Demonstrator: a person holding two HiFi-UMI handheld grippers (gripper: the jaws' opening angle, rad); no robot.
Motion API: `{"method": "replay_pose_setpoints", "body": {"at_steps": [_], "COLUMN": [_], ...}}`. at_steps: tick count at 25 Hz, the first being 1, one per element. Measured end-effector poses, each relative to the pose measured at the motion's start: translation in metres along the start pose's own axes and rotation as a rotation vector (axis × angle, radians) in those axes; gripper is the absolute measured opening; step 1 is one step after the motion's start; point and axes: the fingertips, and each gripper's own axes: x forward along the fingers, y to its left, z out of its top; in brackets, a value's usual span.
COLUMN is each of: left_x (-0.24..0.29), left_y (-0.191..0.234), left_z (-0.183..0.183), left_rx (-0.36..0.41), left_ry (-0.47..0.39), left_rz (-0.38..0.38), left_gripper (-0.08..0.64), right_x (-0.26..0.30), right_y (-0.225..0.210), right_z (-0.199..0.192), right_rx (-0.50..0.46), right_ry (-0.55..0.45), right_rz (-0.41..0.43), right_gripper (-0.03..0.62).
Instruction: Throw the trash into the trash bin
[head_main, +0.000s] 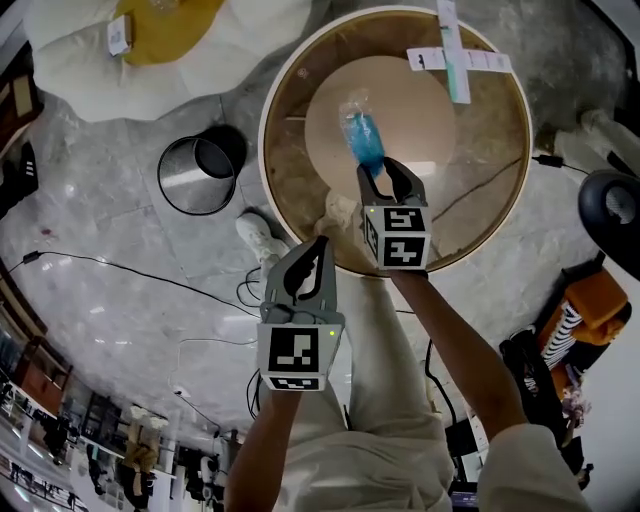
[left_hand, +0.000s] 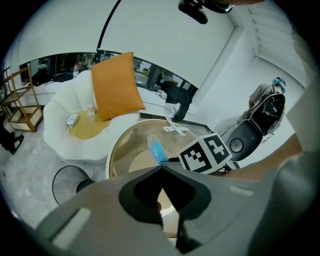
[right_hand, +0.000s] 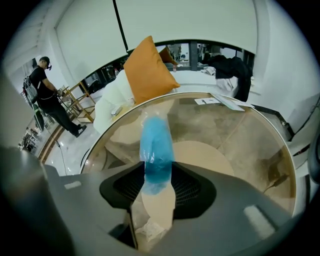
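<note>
A blue crinkled plastic wrapper (head_main: 364, 138) hangs over the round glass table (head_main: 290, 70), with my right gripper (head_main: 386, 176) shut on its lower end. In the right gripper view the wrapper (right_hand: 156, 147) stands up from between the closed jaws of that gripper (right_hand: 157, 172). My left gripper (head_main: 318, 250) is off the table's near edge, over the floor, shut and holding nothing (left_hand: 161, 168). The black wire trash bin (head_main: 199, 173) stands on the floor left of the table, also visible as the bin (left_hand: 69, 182) in the left gripper view.
A white armchair (head_main: 230, 50) with an orange cushion (left_hand: 116, 86) sits beyond the bin. Paper strips (head_main: 455, 55) lie on the table's far side and a cable (head_main: 480, 185) crosses it. My white shoe (head_main: 258, 235) is by the table. A person (right_hand: 47, 92) stands far off.
</note>
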Motion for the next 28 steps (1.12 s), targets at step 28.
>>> {"method": "replay_pose_setpoints", "body": {"at_steps": [28], "left_x": [-0.05], "left_y": [0.021], "left_z": [0.009], "left_rx": [0.014], "left_ry": [-0.054], "left_rz": [0.012], "left_gripper": [0.001], "right_x": [-0.046], "right_y": [0.063], "right_z": [0.029], "right_rx": [-0.09], "right_ry": [-0.062], "right_rz": [0.073], "right_gripper": [0.046]}}
